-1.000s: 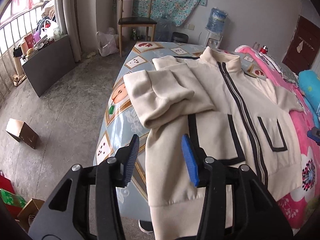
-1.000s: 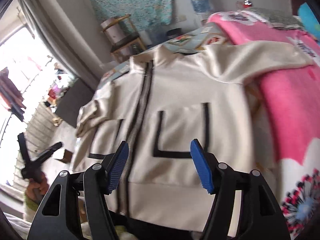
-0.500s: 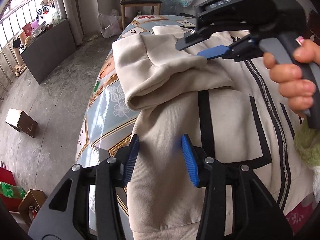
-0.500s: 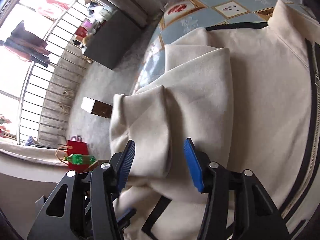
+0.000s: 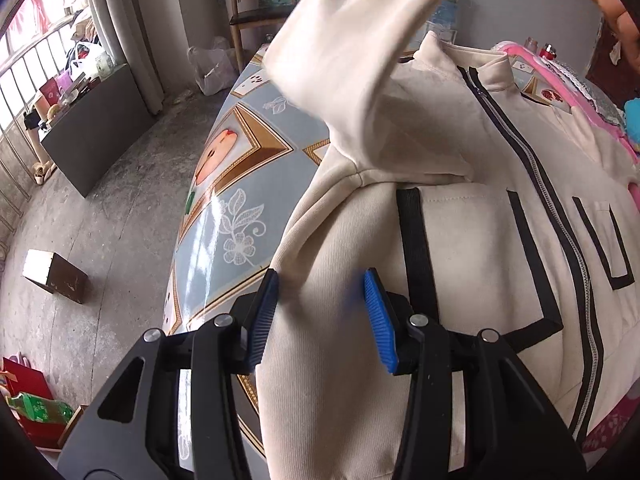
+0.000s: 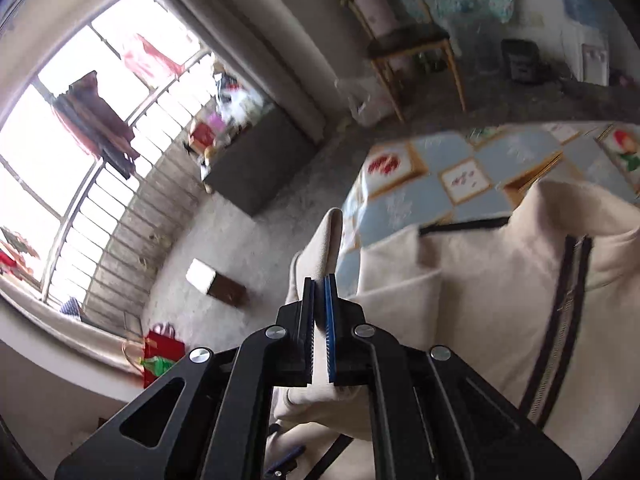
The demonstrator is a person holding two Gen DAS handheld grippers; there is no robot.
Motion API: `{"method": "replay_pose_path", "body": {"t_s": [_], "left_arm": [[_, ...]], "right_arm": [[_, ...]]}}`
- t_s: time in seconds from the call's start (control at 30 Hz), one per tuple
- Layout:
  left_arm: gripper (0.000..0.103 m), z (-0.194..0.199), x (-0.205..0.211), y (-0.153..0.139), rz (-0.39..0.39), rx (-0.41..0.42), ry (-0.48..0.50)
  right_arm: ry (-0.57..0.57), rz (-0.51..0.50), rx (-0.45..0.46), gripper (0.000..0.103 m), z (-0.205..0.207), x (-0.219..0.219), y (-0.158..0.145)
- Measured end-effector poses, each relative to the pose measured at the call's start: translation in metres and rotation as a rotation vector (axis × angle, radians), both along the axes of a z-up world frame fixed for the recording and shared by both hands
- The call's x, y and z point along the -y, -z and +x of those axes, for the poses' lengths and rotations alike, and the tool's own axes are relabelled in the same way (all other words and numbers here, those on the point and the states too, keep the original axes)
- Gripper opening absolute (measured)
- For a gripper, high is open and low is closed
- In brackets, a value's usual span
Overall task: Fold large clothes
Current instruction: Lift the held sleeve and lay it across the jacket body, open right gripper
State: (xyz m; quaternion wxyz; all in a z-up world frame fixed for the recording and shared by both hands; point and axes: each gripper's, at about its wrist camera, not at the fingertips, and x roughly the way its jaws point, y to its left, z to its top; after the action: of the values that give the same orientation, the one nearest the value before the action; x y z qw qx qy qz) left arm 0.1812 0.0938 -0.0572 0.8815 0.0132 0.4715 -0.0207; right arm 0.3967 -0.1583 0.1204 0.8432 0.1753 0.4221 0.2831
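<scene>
A bed (image 5: 224, 208) covered in a pale blue sheet printed with framed pictures and white flowers fills the room's middle, its far side overlaid by a pink floral blanket (image 5: 560, 76). Spread front-up across it lies the cream jacket (image 5: 460, 240) — zip closed, black piping along the placket and around two pockets, collar toward the far wall. One sleeve (image 5: 352, 60) is raised off the bed, its cuff end hanging in the air above the jacket's shoulder. The right gripper (image 6: 320, 312) has its jaws pressed together on a fold of that sleeve, cream cloth sticking out past the blue pads. The left gripper (image 5: 320, 312) hovers low over the jacket's side edge near the hem with its jaws standing apart — fabric lies beneath them, but the pads are not pressing on it. Beyond the bed, on the grey concrete floor, stand a wooden chair (image 5: 256, 4) against the wall, a dark cabinet (image 5: 92, 132) by the barred window, and a small cardboard box (image 5: 54, 276).
</scene>
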Motion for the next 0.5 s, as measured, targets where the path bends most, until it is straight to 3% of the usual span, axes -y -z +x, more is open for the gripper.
{"method": "replay_pose_path", "body": {"t_s": [0.1,0.17,0.3,0.4,0.5], "left_arm": [[0.042,0.007,0.007,-0.001,0.04,0.004,0.009],[0.042,0.012,0.013,-0.002,0.068,0.006,0.018],[0.043,0.027,0.031,-0.001,0.143,0.016,0.052],[0.044,0.042,0.042,0.002,0.225,0.016,0.063],[0.044,0.055,0.043,0.001,0.275,0.04,0.041]], "right_arm": [[0.166,0.015,0.08,0.005,-0.018,0.081,-0.034],[0.275,-0.007,0.089,0.005,-0.031,0.137,-0.037],[0.388,-0.04,-0.03,0.005,-0.049,0.211,0.01],[0.403,-0.026,-0.13,0.005,-0.051,0.223,0.062],[0.406,-0.02,-0.165,0.005,-0.048,0.23,0.086]]}}
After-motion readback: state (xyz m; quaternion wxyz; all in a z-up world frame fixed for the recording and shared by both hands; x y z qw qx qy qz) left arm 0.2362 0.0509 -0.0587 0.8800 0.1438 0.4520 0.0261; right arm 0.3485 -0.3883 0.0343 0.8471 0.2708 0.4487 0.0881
